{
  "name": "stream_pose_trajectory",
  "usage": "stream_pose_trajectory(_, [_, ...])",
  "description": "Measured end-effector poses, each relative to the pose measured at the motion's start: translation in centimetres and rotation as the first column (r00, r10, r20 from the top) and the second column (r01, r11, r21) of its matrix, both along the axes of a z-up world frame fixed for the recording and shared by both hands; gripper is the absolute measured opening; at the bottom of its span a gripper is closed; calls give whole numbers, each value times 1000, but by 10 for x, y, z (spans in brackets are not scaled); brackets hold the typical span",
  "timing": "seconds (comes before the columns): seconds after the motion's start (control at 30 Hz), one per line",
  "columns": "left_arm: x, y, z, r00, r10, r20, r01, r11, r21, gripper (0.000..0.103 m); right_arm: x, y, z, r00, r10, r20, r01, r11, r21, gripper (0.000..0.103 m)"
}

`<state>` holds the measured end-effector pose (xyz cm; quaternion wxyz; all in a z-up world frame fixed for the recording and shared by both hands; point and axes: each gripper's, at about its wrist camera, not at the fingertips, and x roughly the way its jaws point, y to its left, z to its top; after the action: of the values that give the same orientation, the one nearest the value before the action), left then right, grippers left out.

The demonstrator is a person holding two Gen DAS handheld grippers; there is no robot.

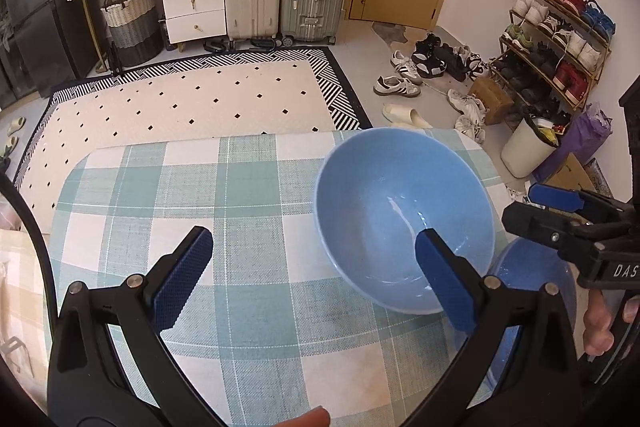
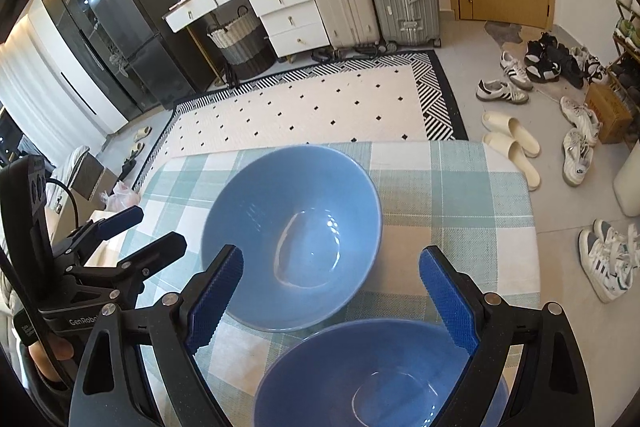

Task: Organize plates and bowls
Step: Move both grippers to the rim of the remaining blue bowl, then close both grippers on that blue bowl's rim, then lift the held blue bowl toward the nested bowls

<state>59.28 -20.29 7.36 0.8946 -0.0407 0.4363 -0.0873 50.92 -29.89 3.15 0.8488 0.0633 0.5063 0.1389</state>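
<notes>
A: Looking from the right gripper (image 2: 330, 297) outward, what do you see?
B: Its jaws stand wide, with ribbed blue pads (image 2: 218, 297), and hold nothing. Below it sits the near bowl (image 2: 380, 375), smooth, glossy, round and blue.

A: And the left gripper (image 1: 316, 277)?
B: Also wide and not holding. Its right pad overlaps the far bowl (image 1: 400, 203) in the picture, but I cannot tell if they touch.

A: Where are the bowls?
B: Both upright on the woven checked tablecloth (image 1: 248, 235), close together. The far one is near the table's far edge, with bare cloth to its left
</notes>
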Motion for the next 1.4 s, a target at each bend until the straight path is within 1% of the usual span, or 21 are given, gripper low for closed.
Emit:
stream_pose_trajectory(0.1, [5,-1,-6,1000,-3,-4,3,1000,1,100,4,2,-7,1000,4,-14,-5,1000,-18,91])
stream_pose_trajectory(0.33, [16,-9,-20,1000,-11,-19,11,1000,6,100,12,3,-21,999,5,-47,-6,1000,-26,91])
stream_pose_trajectory(0.5, [24,-13,-31,999,-20,-36,21,1000,14,94,15,5,-27,998,9,-61,-11,1000,-29,90])
stream_pose_trajectory(0.63, [28,-14,-37,999,-22,-43,23,1000,13,90,16,6,-31,997,12,-75,-14,999,-33,85])
stream_pose_trajectory(0.7, [30,-15,-40,999,-24,-48,25,1000,11,86,17,7,-33,997,14,-79,-17,999,-43,81])
stream_pose_trajectory(0.73, [31,-15,-42,998,-27,-51,28,1000,11,84,17,7,-34,997,14,-82,-18,999,-47,77])
stream_pose_trajectory(0.77, [32,-15,-43,998,-29,-53,30,999,15,75,18,8,-36,996,15,-87,-20,999,-50,72])
stream_pose_trajectory(0.8, [33,-16,-45,998,-28,-56,30,999,23,67,18,8,-37,996,16,-93,-21,999,-50,70])
stream_pose_trajectory(0.9, [35,-16,-51,997,-33,-71,35,999,17,60,19,8,-41,994,16,-105,-22,998,-58,67])
stream_pose_trajectory(0.93, [36,-17,-53,997,-36,-74,37,999,15,58,19,9,-42,994,16,-108,-23,998,-61,63])
stream_pose_trajectory(0.97, [37,-18,-55,996,-39,-79,40,999,15,54,20,9,-44,993,15,-114,-22,998,-63,57])
stream_pose_trajectory(1.0, [38,-18,-57,996,-43,-84,44,999,14,49,21,9,-46,992,12,-123,-20,998,-66,55])
stream_pose_trajectory(1.03, [38,-19,-59,995,-45,-89,47,999,15,46,22,9,-47,992,7,-128,-16,997,-70,51])
stream_pose_trajectory(1.07, [39,-20,-61,994,-50,-95,52,999,16,42,22,9,-49,991,5,-134,-15,997,-73,43])
stream_pose_trajectory(1.1, [39,-22,-63,993,-57,-99,59,998,15,36,22,9,-51,989,6,-145,-16,997,-74,39])
stream_pose_trajectory(1.13, [40,-23,-65,992,-68,-109,70,997,12,32,23,10,-54,988,11,-157,-22,997,-70,36])
stream_pose_trajectory(1.17, [41,-24,-68,991,-72,-115,74,997,9,23,23,11,-55,987,15,-159,-27,997,-70,33])
stream_pose_trajectory(1.3, [43,-26,-71,991,-66,-113,69,997,21,18,23,13,-57,988,6,-153,-22,995,-99,28])
stream_pose_trajectory(1.37, [45,-26,-72,992,-61,-113,63,998,20,17,23,12,-58,988,-2,-152,-14,995,-104,21])
stream_pose_trajectory(1.4, [45,-26,-73,992,-59,-112,62,998,22,17,23,11,-58,989,-6,-150,-10,995,-103,20])
